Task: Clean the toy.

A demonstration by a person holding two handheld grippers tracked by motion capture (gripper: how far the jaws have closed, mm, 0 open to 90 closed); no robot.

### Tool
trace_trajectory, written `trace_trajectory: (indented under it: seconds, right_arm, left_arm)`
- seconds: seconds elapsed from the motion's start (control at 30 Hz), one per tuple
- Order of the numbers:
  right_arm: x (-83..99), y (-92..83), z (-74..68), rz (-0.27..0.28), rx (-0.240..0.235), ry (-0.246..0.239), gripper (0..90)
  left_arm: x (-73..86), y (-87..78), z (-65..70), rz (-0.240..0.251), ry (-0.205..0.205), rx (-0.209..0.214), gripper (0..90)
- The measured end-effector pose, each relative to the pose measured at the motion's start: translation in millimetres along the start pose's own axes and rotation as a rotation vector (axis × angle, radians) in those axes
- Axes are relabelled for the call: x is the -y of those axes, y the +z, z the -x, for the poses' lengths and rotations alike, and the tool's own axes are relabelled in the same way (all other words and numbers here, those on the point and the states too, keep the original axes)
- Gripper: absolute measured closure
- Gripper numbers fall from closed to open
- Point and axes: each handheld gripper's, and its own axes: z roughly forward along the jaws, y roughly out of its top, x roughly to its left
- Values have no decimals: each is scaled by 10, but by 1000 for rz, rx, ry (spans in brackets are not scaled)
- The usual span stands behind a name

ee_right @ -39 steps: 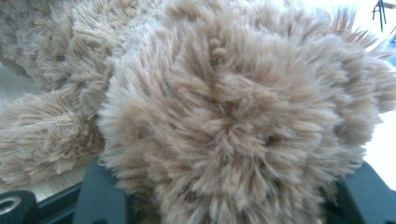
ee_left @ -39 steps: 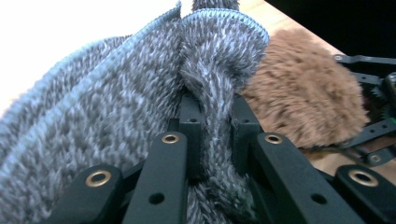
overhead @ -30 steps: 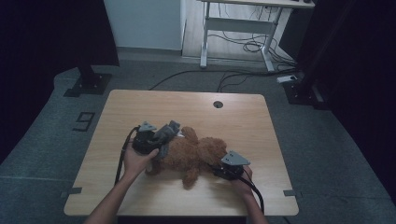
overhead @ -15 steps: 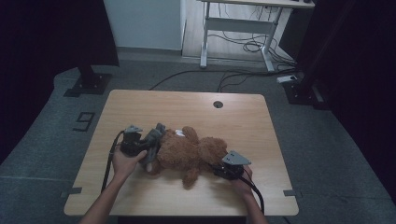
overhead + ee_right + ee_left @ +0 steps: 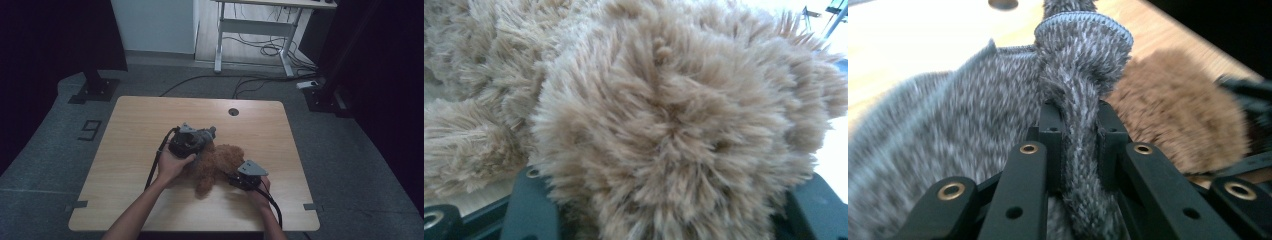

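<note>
Brown plush bear [image 5: 216,165] lies on the wooden table [image 5: 150,120], near-centre, a little toward the near edge, between the two hands.

Left gripper [image 5: 1075,135]: jaws narrow, clamped on a fold of grey knit cloth [image 5: 973,135]. A ribbed hem of the cloth stands up just past the jaw tips. In the high view this gripper [image 5: 192,140] sits at the bear's left-far side, the left hand [image 5: 172,165] under it, cable looping off to the left.

Right gripper [image 5: 246,176]: at the bear's right side, touching the fur. Its own view has plush pile bulging over and between the dark jaws; jaws about half apart, closed on a rounded part of the bear [image 5: 674,125]. Which part, cannot tell.

Table has a round cable hole [image 5: 233,111] at the far edge.
</note>
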Motion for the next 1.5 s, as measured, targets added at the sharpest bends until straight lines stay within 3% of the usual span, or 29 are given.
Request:
trace_trajectory:
  seconds: [0.13, 0.33, 0.53, 0.67, 0.77, 0.87, 0.97, 1.07, 1.13, 1.2, 1.33, 1.4, 1.5]
  right_arm:
    - [6, -2, -4, 4, 5, -10, 395]
    - [2, -27, -30, 4, -2, -26, 339]
    - [-31, -120, 8, -24, -58, 55, 128]
    - [-69, -198, 22, -37, -92, 79, 48]
    - [-93, -264, 47, -27, -123, 97, 37]
    - [-141, -352, 97, 8, -155, 139, 38]
    - [-183, -392, 137, 29, -156, 185, 45]
    - [-211, -338, 126, 12, -170, 205, 46]
    - [-205, -254, 87, -22, -182, 193, 32]
    - [-183, -176, 53, -50, -163, 165, 34]
    - [-154, -139, 85, -73, -167, 180, 98]
    - [-145, -146, 97, -82, -177, 182, 173]
    - [-138, -164, 55, -63, -167, 129, 292]
  left_arm:
    - [120, -5, -86, 27, -50, 42, 788]
    - [311, -60, -26, 59, -26, 44, 795]
    - [531, -127, 37, 123, -24, 70, 801]
    - [628, -164, 85, 152, -18, 75, 802]
    - [682, -180, 107, 170, -16, 77, 802]
    - [733, -193, 128, 189, -16, 78, 802]
    - [794, -212, 166, 207, -21, 86, 802]
    - [863, -242, 213, 220, -7, 87, 802]
    - [899, -260, 227, 224, -9, 93, 801]
    - [926, -266, 236, 228, -13, 96, 802]
    - [940, -270, 251, 231, -12, 97, 802]
    - [937, -267, 257, 232, -13, 94, 801]
    - [906, -292, 261, 230, -27, 96, 798]
